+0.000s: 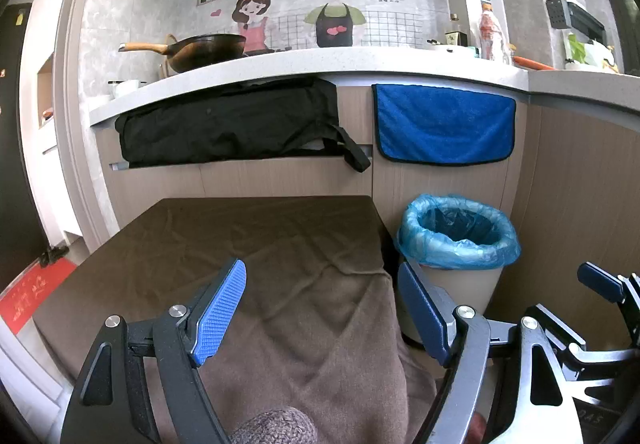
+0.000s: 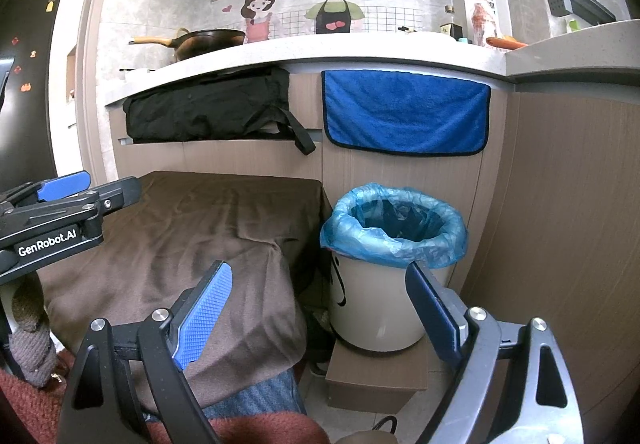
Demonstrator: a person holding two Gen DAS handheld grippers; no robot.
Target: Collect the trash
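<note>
Blue film lines the white trash bin (image 2: 376, 308), which stands on a low wooden block just beside the brown-draped table (image 2: 192, 228); its bag liner (image 2: 394, 222) looks thin, soft and easily torn, so I would grip gathered rim plastic. Both the left tongs (image 1: 320, 308) and right tongs (image 2: 320, 308) gape wide, holding nothing, and no loose trash shows.

A round, off-white plastic trash bin (image 2: 372, 304) stands upright, lined with a crinkled translucent blue plastic bag (image 2: 394, 240) whose edge is folded down over the rim all the way round. A dark curved mark shows on its side. The mouth is open; the inside looks dark, and whether anything lies in it cannot be told. It stands on a low, light-brown block (image 2: 372, 376), just beside the brown cloth-covered table (image 2: 208, 228) and near the wood-grain cabinet front (image 2: 400, 172).
</note>
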